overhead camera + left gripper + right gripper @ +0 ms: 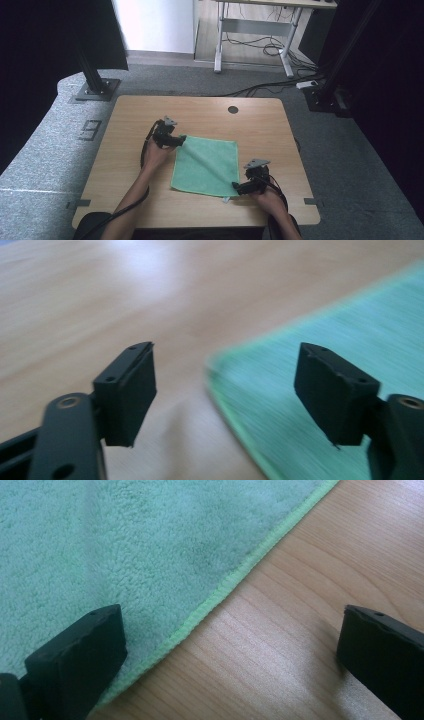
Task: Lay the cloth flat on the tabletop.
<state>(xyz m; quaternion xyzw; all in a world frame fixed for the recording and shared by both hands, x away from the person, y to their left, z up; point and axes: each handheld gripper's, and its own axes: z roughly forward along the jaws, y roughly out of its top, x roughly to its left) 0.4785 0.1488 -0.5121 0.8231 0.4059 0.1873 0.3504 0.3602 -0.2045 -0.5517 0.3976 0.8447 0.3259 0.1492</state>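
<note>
1. Table [130, 200], light wood, rectangular w/ rounded corners; small dark round hole near far edge. Bears all task items. Grey carpet around it.

2. Green cloth [206, 166], microfibre, roughly square, lying flat & unfolded at table centre, slightly nearer the person's side. One faint crease runs diagonally across it. Stitched hem shows crisp in right gripper view [235, 577]; a corner shows blurred in left gripper view [310, 405]. No fold made yet, by my reading.

3. Left gripper [176, 141], at cloth's far-left corner. Jaws spread wide apart, nothing between the pads; in left gripper view [225, 395] the cloth corner sits in the gap, one jaw over bare wood, the other over cloth. Contact w/ cloth: can't tell, view blurred.

4. Right gripper [239, 188], at cloth's near-right corner. Jaws likewise spread, released, gripping nothing; in right gripper view [232, 650] they straddle the hem, one pad over cloth, the other over wood.

5. Small pale tag [226, 199] at cloth's near edge, just beside right gripper.

Status: work appears to be cloth handling, prob. a fold. Done: both tools placed at diagonally opposite corners. Left, as judged: close on each corner, lift, bring over, lay flat. Very early stage, approach only.
</note>
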